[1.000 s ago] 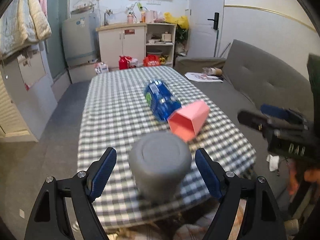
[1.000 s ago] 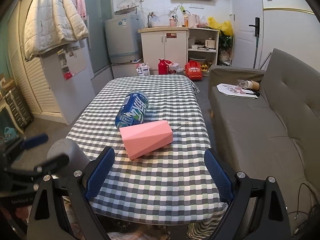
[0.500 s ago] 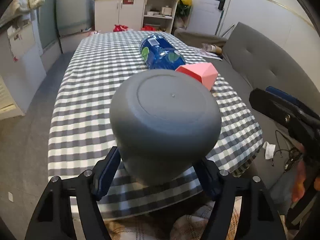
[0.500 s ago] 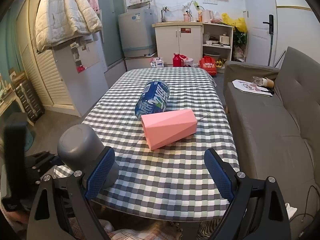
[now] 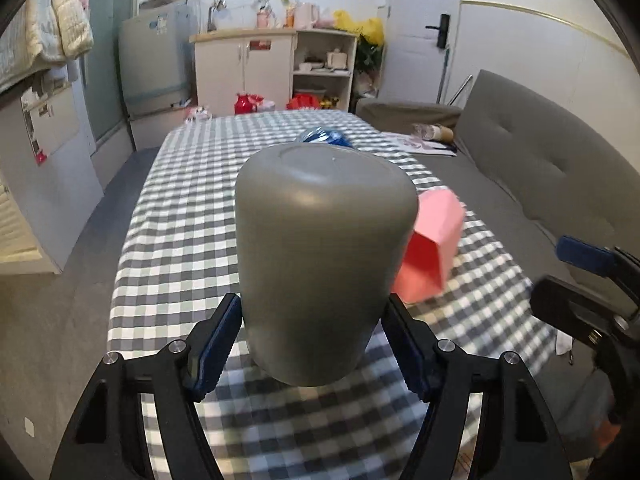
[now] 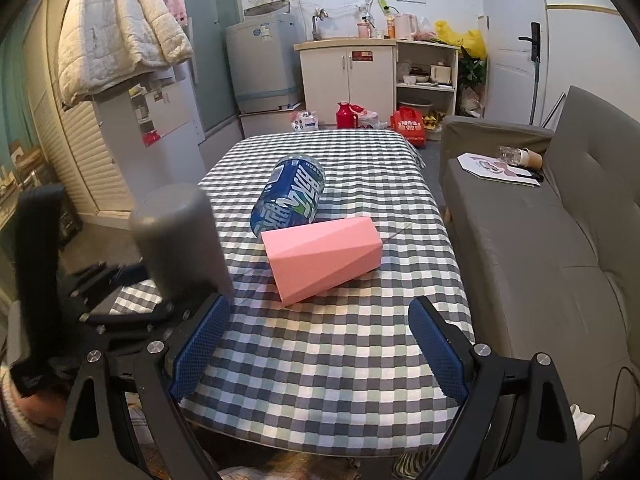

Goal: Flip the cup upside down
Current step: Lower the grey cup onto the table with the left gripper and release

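Observation:
A grey cup [image 5: 320, 256] stands upside down, closed base up, between the blue pads of my left gripper [image 5: 312, 344], which is shut on it over the near edge of the checked table [image 5: 192, 240]. In the right wrist view the cup [image 6: 180, 240] shows at the left, held at the table's near left corner. My right gripper [image 6: 320, 352] is open and empty above the near part of the table. The cup's rim is hidden.
A pink faceted container [image 6: 320, 256] lies on its side mid-table, touching a blue bottle [image 6: 292, 196] lying behind it. A grey sofa [image 6: 540, 240] runs along the right. Cabinets and a fridge stand at the back.
My left gripper closed on the grey cup and tilted it from base-toward-camera to upright with the base on top. The right gripper moved slightly closer to the table.

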{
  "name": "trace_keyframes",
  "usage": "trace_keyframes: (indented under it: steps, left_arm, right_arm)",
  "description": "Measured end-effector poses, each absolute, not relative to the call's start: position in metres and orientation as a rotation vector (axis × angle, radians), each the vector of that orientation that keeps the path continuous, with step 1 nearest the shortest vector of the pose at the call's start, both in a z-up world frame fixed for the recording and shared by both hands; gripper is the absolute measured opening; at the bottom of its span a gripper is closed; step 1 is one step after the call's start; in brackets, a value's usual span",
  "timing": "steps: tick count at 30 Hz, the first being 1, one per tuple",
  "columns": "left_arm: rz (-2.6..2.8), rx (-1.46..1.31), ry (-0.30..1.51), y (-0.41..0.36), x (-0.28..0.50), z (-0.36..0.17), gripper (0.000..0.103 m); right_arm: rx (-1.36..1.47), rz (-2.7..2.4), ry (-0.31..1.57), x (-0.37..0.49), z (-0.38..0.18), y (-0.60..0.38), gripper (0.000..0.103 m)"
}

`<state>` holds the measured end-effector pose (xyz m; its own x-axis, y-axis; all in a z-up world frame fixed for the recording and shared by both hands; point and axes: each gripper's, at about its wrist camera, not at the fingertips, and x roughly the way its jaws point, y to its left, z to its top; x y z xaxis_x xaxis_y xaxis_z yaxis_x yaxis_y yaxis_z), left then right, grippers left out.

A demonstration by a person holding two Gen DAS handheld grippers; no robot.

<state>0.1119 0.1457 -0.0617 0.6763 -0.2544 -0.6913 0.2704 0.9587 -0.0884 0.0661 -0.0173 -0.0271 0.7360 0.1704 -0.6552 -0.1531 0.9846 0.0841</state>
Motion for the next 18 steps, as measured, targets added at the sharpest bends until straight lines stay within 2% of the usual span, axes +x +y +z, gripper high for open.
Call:
trace_keyframes:
  steps: [9, 18]
  left_arm:
    - [-0.304, 0.034, 0.868, 0.151, 0.106, -0.069, 0.072]
    - [-0.288, 0.078, 0.853, 0.145, 0.113, -0.075, 0.072]
  right_arm:
    - [0.033, 0.176, 0.730, 0.068, -0.031, -0.018, 0.091]
    - [0.028, 0.175, 0.721, 0.063, -0.027, -0.017, 0.091]
